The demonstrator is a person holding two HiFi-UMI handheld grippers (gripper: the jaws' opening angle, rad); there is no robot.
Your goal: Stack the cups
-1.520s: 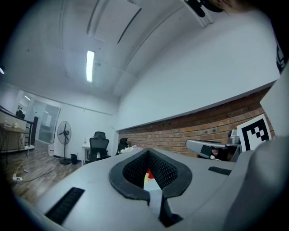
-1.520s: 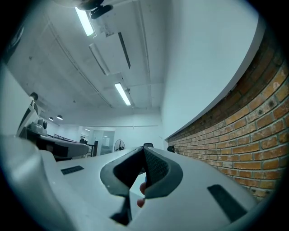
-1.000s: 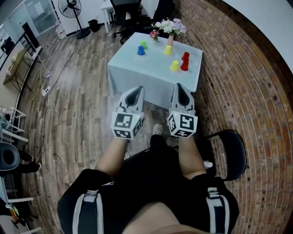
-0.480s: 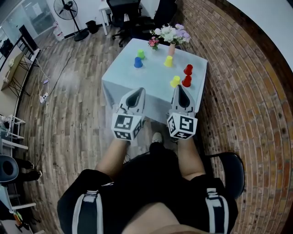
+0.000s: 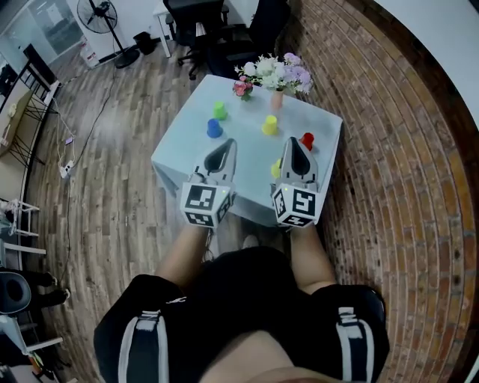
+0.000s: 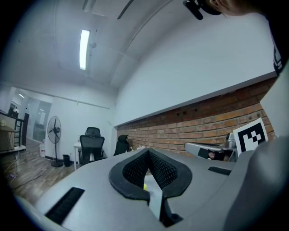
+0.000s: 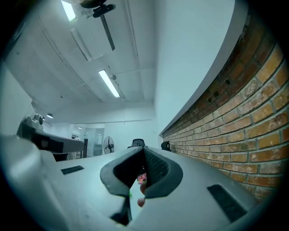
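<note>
Several small cups stand upside down on a table (image 5: 187, 153) with a pale blue cloth: a green cup (image 5: 219, 111), a blue cup (image 5: 214, 129), a yellow cup (image 5: 270, 125) and a red cup (image 5: 307, 141). A second yellow cup (image 5: 275, 169) is partly hidden by my right gripper (image 5: 293, 146). Beside it my left gripper (image 5: 222, 150) is held at the same height. Both are shut and hold nothing, in the air before the table's near edge. In the left gripper view the left gripper (image 6: 149, 155) shows its jaws together. So does the right gripper (image 7: 143, 153) in its own view.
A vase of flowers (image 5: 275, 69) stands at the table's far edge. A brick wall (image 5: 404, 149) runs along the right. Black office chairs (image 5: 196, 21) and a fan (image 5: 101, 15) stand beyond the table on the wooden floor (image 5: 112, 172).
The table has come nearer and lower in the head view as the person walked toward it. Both grippers have kept their pose, side by side and shut.
</note>
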